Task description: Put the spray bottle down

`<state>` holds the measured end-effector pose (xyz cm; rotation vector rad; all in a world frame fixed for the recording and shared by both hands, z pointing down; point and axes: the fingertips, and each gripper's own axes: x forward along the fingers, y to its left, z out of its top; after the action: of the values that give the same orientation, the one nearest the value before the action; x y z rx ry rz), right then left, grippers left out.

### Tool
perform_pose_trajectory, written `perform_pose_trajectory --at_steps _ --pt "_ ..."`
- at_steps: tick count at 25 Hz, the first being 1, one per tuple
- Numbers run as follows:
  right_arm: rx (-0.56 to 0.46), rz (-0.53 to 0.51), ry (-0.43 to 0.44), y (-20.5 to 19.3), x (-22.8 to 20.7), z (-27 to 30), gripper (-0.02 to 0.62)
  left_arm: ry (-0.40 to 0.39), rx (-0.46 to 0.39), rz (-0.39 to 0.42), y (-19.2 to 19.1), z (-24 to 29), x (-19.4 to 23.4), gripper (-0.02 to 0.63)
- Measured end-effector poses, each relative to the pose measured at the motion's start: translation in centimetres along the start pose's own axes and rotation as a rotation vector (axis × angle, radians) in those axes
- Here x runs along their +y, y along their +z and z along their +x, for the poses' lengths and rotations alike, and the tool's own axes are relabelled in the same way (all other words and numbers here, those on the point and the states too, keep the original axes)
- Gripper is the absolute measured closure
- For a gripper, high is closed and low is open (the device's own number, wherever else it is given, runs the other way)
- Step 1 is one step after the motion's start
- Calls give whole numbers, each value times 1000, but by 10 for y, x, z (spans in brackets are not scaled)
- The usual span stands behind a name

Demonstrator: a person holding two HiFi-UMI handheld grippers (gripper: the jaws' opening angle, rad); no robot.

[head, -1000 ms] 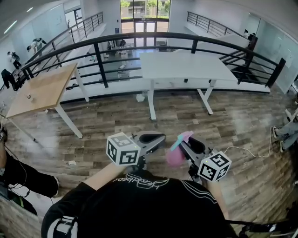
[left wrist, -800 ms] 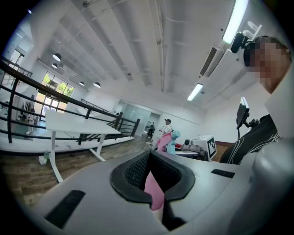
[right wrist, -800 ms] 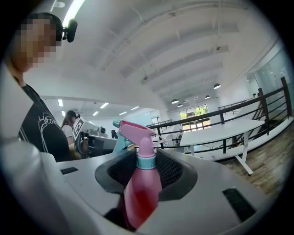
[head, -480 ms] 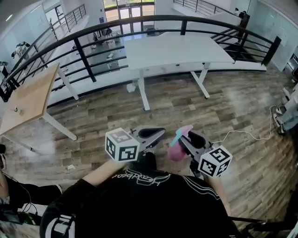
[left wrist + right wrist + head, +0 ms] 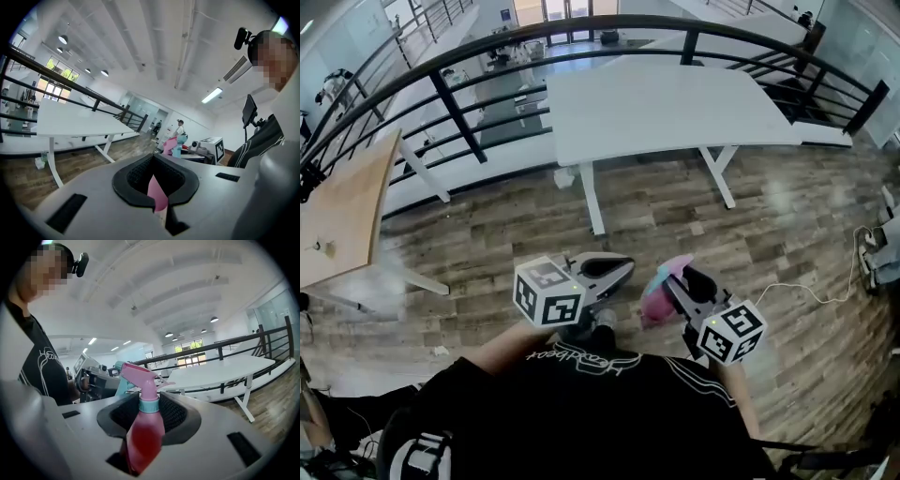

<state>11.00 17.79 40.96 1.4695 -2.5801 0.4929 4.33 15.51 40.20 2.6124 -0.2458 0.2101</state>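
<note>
A pink spray bottle (image 5: 656, 302) with a teal collar and pink trigger head is held in front of the person's chest, above the wooden floor. My right gripper (image 5: 680, 281) is shut on its body. In the right gripper view the spray bottle (image 5: 145, 432) stands upright between the dark pads, its nozzle pointing right. My left gripper (image 5: 619, 272) hovers just left of the bottle, jaws together. In the left gripper view a thin pink sliver shows between the left gripper's (image 5: 154, 176) pads; I cannot tell what it is. The spray bottle (image 5: 172, 144) also appears there, off to the right.
A white table (image 5: 666, 103) stands ahead, across the wood floor. A light wooden table (image 5: 342, 211) is at the left. A black railing (image 5: 450, 103) curves behind both tables. A white cable (image 5: 806, 292) lies on the floor at the right.
The view has moved forward, so the white table is nearer and larger. Both grippers keep their places in front of the chest, the right one still holding the bottle.
</note>
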Motion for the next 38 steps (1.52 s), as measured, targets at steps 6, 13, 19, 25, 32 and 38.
perform_pose_trajectory --at_steps 6,13,19,25,32,38 --pt "-13 -3 11 71 -99 119 459 18 -20 -2 97 43 134 603" --pt "-36 -66 7 111 -138 189 459 39 -60 33 147 43 211 603" --pt "-34 -53 11 114 -155 221 459 57 -64 32 157 44 247 603" --pt "-34 -42 31 115 -167 243 459 81 -104 0 166 47 276 603" --pt "-25 -29 62 131 -205 271 459 106 -94 -7 187 71 305 603" --pt "2 -17 96 140 -232 312 459 130 -97 -32 202 82 347 603"
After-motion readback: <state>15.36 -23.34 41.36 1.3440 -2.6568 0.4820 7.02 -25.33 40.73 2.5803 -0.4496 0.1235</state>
